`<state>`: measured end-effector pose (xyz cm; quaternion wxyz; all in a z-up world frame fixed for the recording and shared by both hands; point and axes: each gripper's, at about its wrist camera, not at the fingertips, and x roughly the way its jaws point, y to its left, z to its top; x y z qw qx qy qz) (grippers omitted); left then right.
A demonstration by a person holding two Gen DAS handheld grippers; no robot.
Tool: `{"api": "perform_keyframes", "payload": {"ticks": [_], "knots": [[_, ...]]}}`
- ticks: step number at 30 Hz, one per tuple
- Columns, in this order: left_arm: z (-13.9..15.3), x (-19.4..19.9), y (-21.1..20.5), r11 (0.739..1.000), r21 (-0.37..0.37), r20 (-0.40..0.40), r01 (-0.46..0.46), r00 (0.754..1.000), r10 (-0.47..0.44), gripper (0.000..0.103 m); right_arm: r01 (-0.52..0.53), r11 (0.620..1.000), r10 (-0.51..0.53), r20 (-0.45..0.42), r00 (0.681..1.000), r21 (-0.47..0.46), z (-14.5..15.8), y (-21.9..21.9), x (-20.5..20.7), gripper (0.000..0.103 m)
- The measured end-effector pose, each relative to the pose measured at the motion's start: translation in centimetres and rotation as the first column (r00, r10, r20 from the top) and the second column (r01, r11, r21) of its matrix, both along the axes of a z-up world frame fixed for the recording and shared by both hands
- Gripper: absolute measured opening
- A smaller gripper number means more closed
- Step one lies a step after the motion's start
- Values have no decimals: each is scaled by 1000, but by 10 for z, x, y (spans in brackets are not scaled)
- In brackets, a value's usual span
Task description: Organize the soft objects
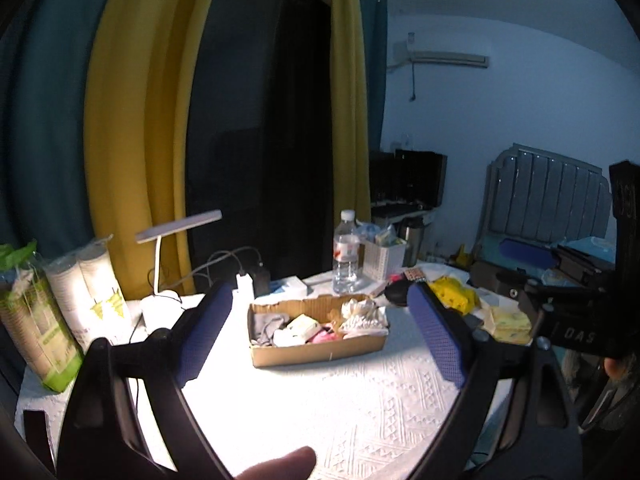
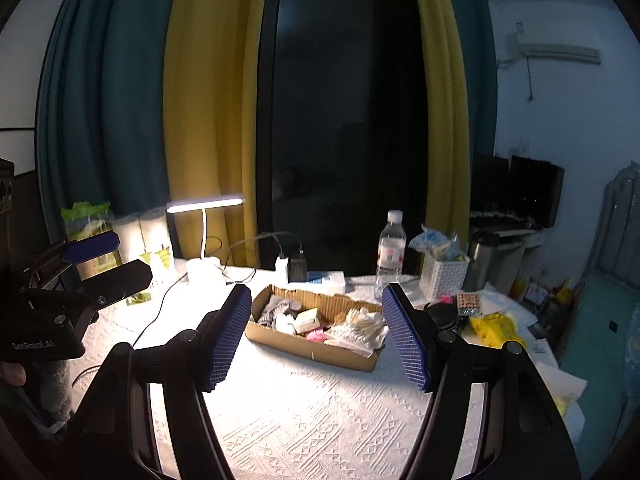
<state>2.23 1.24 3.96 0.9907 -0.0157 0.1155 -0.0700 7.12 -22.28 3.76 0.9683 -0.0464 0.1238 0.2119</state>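
Observation:
A shallow cardboard box (image 1: 320, 350) sits on the white table cover and also shows in the right wrist view (image 2: 308, 344). It holds soft items: a grey cloth (image 1: 269, 325), a cream knitted piece (image 1: 360, 314), a pink piece (image 1: 324, 336) and pale small packs (image 1: 302, 325). My left gripper (image 1: 320, 328) is open and empty, held back from the box with its blue pads (image 1: 434, 332) either side of it. My right gripper (image 2: 316, 334) is open and empty, also short of the box. The left gripper shows at the left of the right wrist view (image 2: 92, 264).
A lit desk lamp (image 2: 204, 208), chargers with cables (image 2: 290, 266), a water bottle (image 2: 390, 256), a white basket (image 2: 442, 272) and a yellow bag (image 2: 494, 330) stand around the box. Paper rolls and a green pack (image 1: 44, 320) are at the left edge.

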Motion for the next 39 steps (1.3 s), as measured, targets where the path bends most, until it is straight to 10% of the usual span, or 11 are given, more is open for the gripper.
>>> {"api": "perform_keyframes", "payload": {"ticks": [39], "knots": [[14,-21,-10,1000,-2,44,16,999,-16,92,30,1000,-30,46,998,10,10,-14,-28,71]]}}
